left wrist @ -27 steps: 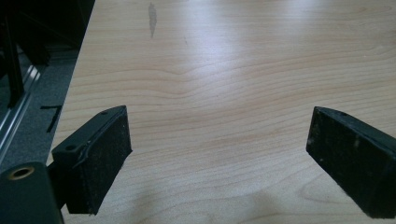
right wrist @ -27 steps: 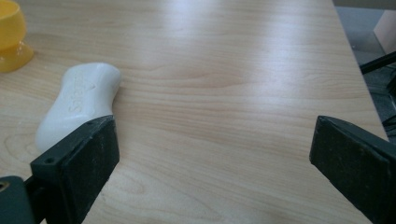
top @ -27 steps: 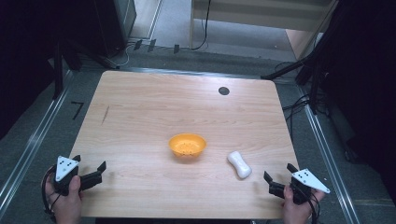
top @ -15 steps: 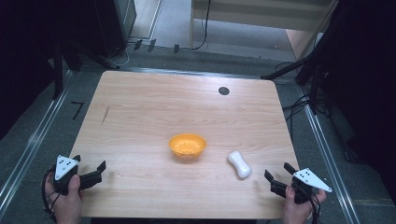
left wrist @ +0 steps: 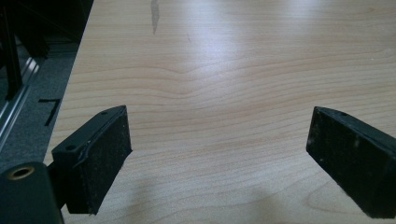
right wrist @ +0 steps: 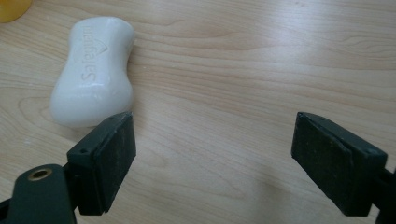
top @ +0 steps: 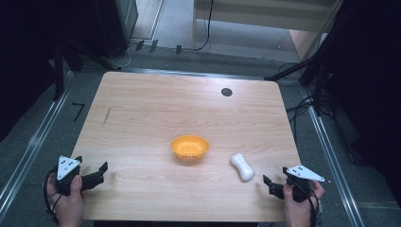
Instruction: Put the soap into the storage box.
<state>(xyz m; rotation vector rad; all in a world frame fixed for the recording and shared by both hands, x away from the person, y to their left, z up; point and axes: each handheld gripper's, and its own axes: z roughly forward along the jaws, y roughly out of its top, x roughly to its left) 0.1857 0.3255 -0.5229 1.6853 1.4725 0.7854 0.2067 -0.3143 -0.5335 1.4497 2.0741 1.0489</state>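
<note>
Now the white soap bar [top: 242, 166] lies on the surface [top: 142, 118] beside the orange bowl [top: 189, 146]. Both the right gripper [top: 273, 181] and left gripper [top: 97, 172] have wide, empty jaws. Best slide right over its narrow middle, then squeeze softly.

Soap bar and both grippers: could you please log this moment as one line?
soap bar: on table, beside orange bowl | right gripper: open, near soap, not touching | left gripper: open, empty
</note>
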